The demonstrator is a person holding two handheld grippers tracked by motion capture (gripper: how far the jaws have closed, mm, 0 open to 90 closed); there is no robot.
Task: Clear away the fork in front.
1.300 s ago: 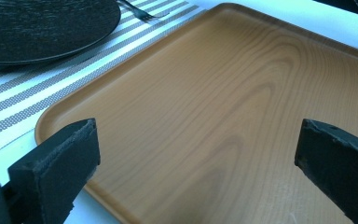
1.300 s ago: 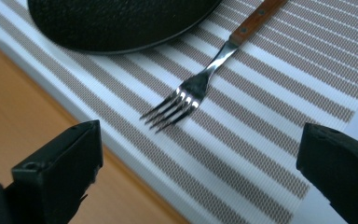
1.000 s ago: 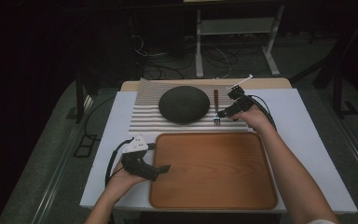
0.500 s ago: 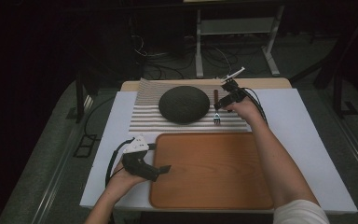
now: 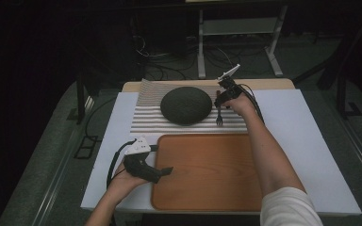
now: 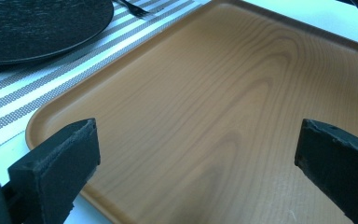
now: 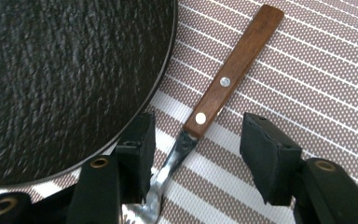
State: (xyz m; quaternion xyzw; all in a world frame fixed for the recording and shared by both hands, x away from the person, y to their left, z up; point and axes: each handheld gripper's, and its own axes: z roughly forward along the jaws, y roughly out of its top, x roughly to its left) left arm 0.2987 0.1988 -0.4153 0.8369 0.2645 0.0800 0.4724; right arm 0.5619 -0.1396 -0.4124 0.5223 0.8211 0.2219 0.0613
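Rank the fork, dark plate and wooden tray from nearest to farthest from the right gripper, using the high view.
1. Fork, right under the right gripper.
2. Dark plate, just to its left.
3. Wooden tray, nearer the person.

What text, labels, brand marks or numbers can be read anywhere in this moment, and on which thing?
None: no readable text shows on the fork, the dark plate, the striped mat, the wooden tray, or either gripper, the left gripper and right gripper.
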